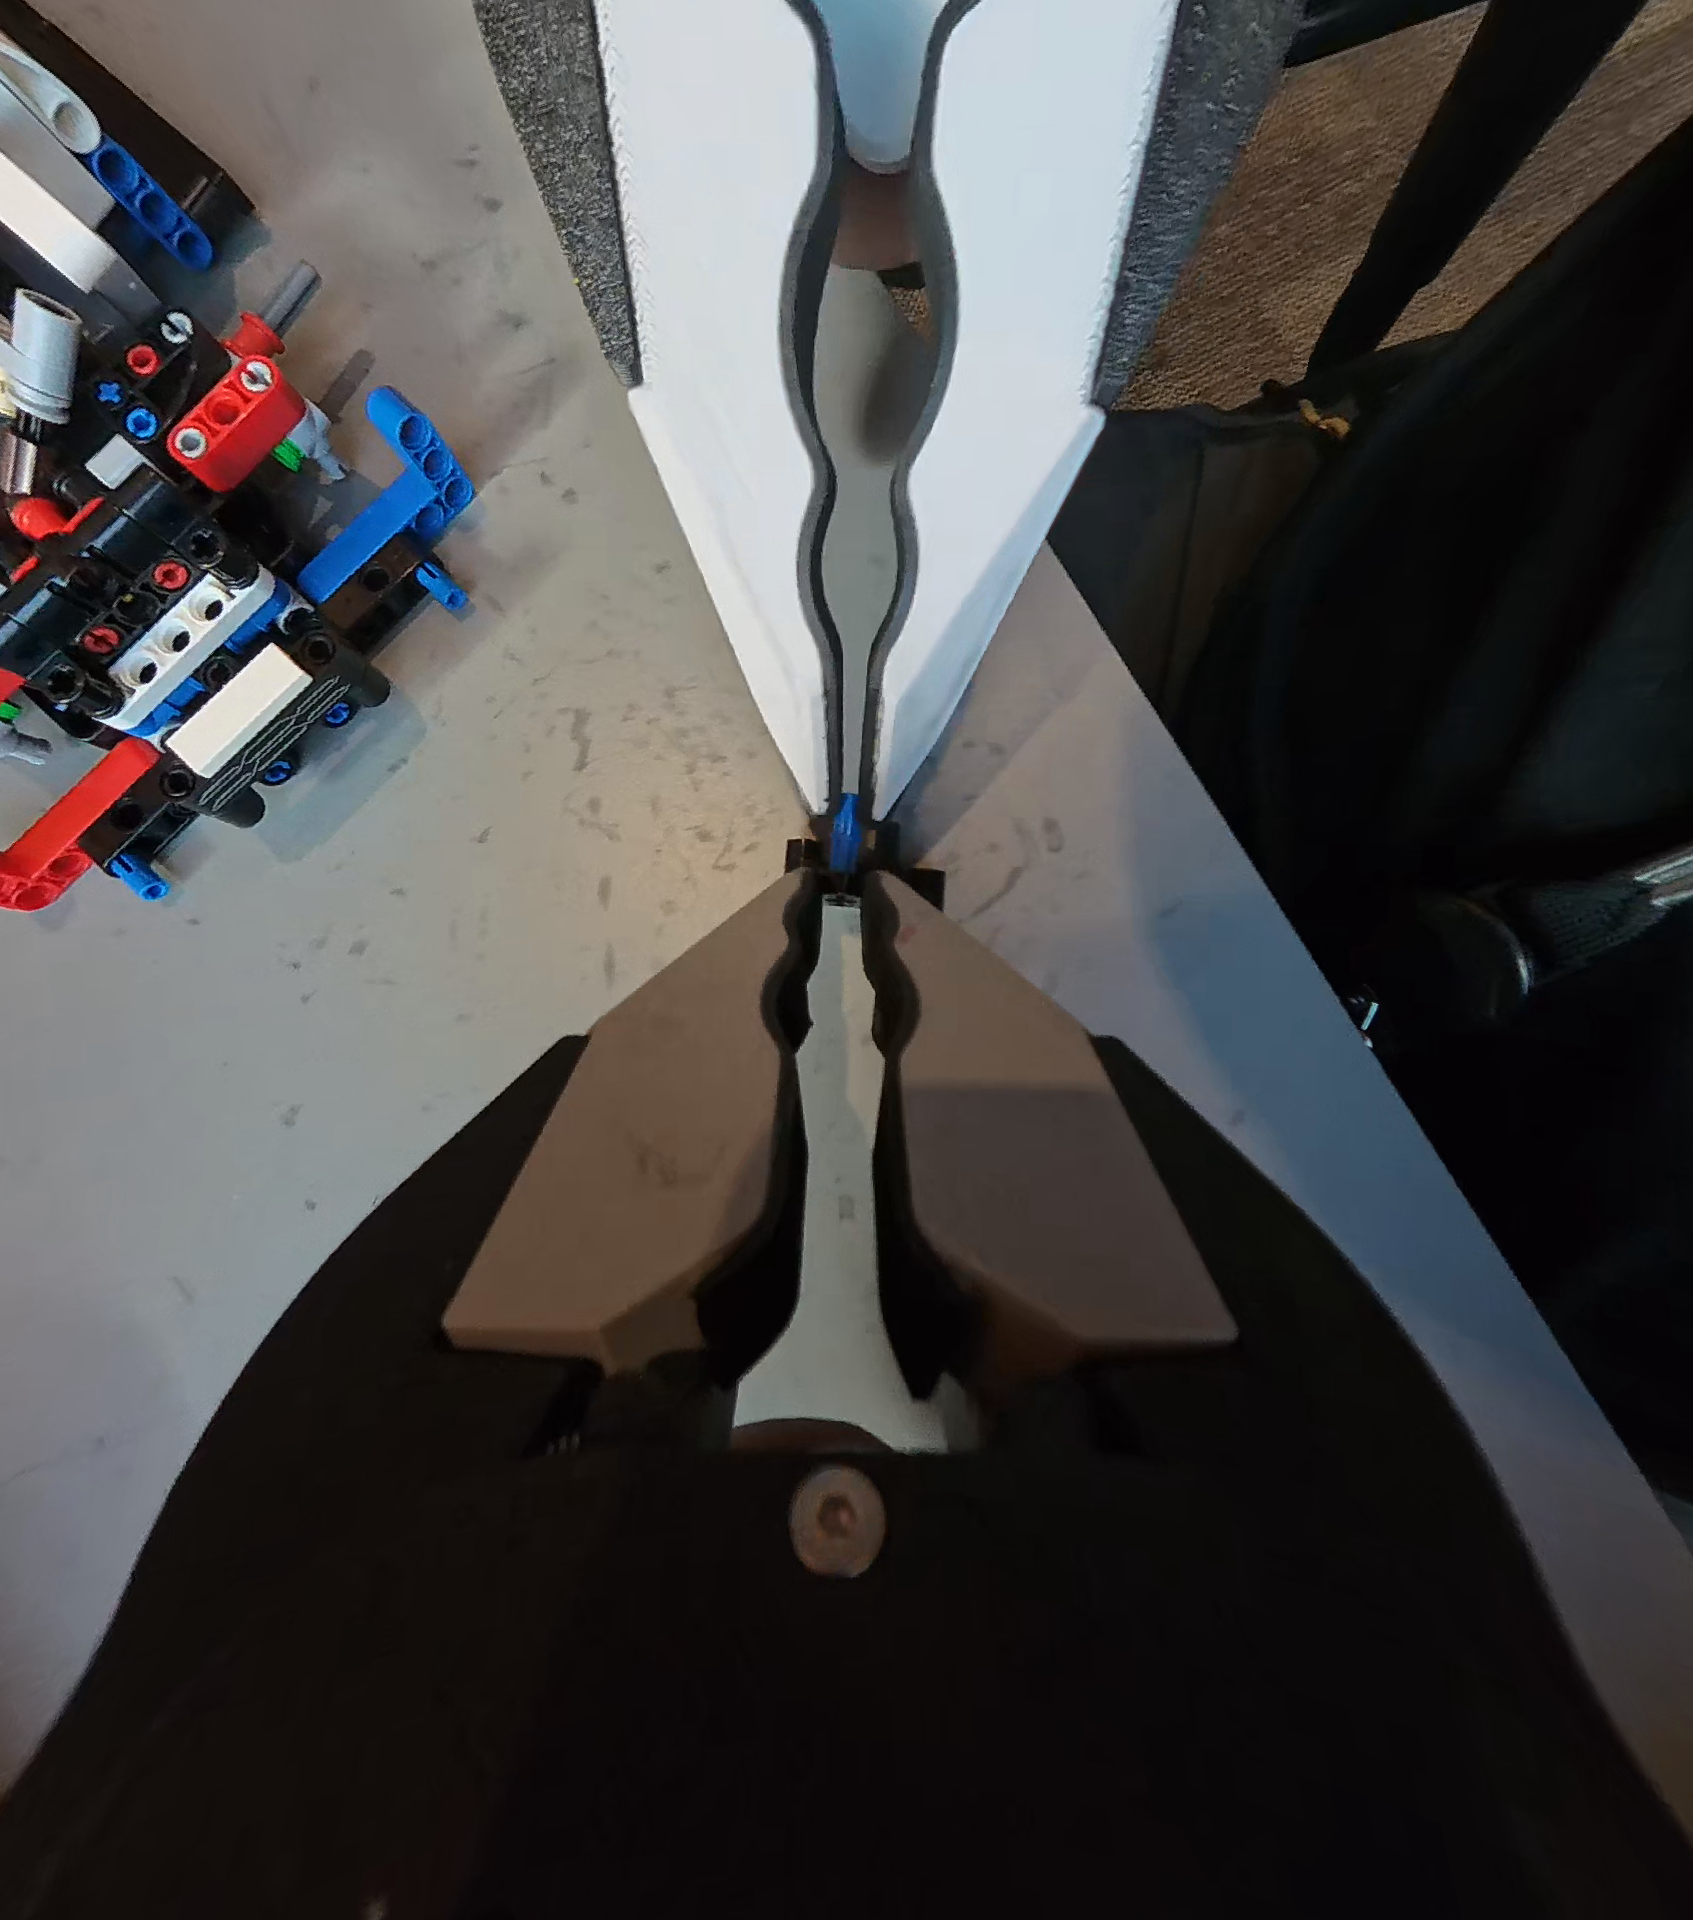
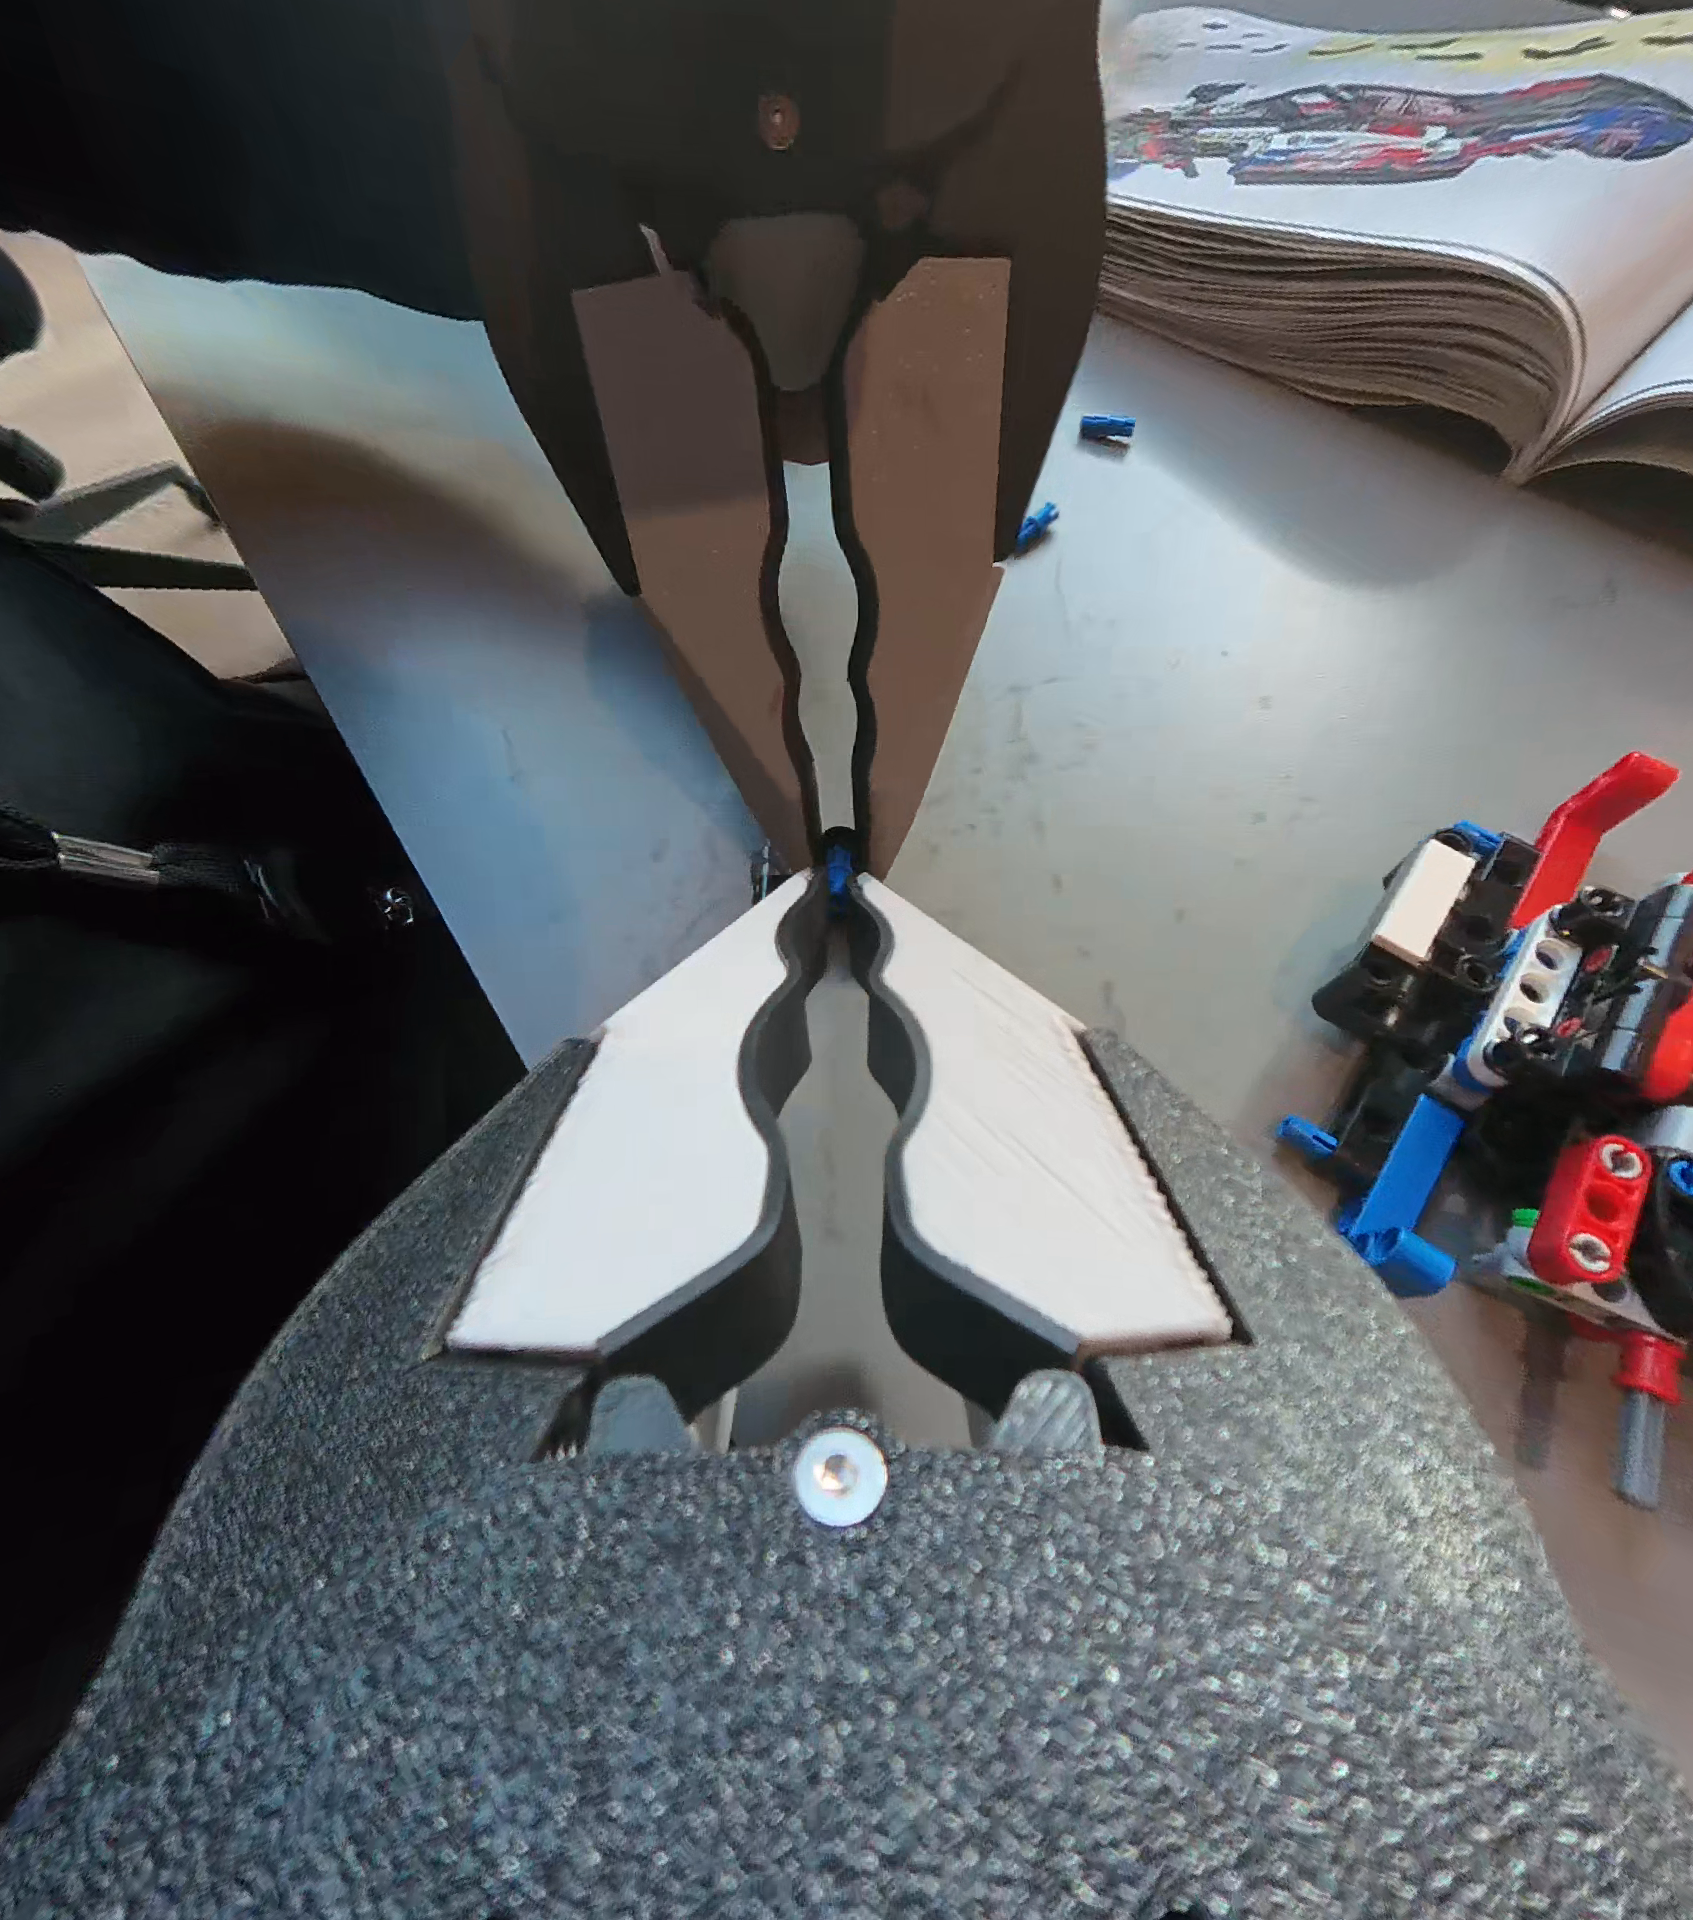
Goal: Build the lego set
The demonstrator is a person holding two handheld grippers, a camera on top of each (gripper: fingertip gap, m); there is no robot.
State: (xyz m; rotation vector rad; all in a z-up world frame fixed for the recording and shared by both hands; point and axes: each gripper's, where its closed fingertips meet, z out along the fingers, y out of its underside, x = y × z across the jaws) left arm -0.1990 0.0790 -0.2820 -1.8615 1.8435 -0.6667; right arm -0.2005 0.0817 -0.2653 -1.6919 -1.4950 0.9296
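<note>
Left wrist view showed both grippers, left gripper [image 1: 842, 883] and right gripper [image 1: 850, 805], pinching 1 blue pin [image 1: 848, 826] into a small black piece [image 1: 925, 883], the half-built model [image 1: 146, 540] waiting at 10 o'clock, much unbuilt.

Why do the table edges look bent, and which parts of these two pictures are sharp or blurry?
Left wrist view: the wide-angle lens bows the table edge; the lego model is sharp, and the right side is deep shadow. Right wrist view: the lego model is slightly smeared near the frame edge, the instruction book is soft, and the table gleams pale beside the dark left side.
</note>
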